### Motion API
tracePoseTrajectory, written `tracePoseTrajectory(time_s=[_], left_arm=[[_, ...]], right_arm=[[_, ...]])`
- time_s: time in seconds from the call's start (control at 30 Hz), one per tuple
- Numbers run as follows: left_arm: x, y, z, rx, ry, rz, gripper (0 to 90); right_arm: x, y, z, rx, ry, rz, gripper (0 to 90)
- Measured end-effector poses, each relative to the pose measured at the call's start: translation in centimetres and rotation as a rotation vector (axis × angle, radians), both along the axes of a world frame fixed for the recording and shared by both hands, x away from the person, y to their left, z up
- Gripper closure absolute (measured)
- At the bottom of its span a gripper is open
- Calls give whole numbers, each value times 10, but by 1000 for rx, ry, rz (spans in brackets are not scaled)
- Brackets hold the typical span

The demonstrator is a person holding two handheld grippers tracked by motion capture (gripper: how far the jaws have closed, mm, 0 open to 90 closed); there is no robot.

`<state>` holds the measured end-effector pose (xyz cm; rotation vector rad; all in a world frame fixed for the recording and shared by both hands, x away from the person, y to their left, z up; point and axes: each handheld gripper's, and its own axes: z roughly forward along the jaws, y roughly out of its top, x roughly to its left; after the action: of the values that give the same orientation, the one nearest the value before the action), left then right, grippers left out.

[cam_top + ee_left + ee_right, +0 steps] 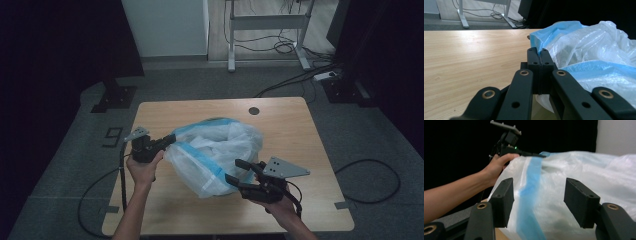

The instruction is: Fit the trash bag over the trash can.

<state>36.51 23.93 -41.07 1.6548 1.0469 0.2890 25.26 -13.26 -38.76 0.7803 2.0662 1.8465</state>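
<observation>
On table (pixel 165 112): left tongs (pixel 540 59) clenched on bag (pixel 215 150) rim; right tongs (pixel 537 200) released; contents obscured.

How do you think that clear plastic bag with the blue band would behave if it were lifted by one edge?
The plastic bag looks thin and crumpled, so it would probably sag and fold rather than hold shape. It seems light. The left gripper, pinching its blue edge, might let the smooth film slip.

Plastic bag (pixel 215 150) mid-table (pixel 295 120), between left tongs (pixel 170 140) and right tongs (pixel 239 172).
</observation>
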Motion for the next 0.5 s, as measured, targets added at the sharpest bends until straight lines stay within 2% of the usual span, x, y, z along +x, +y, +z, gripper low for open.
tracePoseTrajectory(time_s=[0.03,0.27,0.3,0.33,0.37,0.4,0.43,0.47,0.5], left_arm=[[0,0,0,-1,-1,0,896],[0,-1,-1,-3,2,0,895],[0,-1,-1,-6,3,-1,895],[0,-1,-1,-6,3,-1,895],[-1,-1,-1,-4,3,-2,896],[-1,-1,-1,-4,3,-2,896],[-1,-1,-1,-4,4,-5,896],[-1,-1,-1,-4,4,-5,896],[-1,-1,-2,-1,4,-7,896]], right_arm=[[0,-2,2,14,16,8,408],[-6,3,-7,-26,27,18,415],[-10,6,-13,-39,15,23,469],[-10,6,-13,-39,15,23,469],[-14,9,-22,-61,-21,22,550],[-14,9,-22,-61,-21,22,550],[-19,11,-29,-77,-52,10,661],[-19,11,-29,-77,-52,10,661],[-20,11,-32,-78,-58,13,711]])
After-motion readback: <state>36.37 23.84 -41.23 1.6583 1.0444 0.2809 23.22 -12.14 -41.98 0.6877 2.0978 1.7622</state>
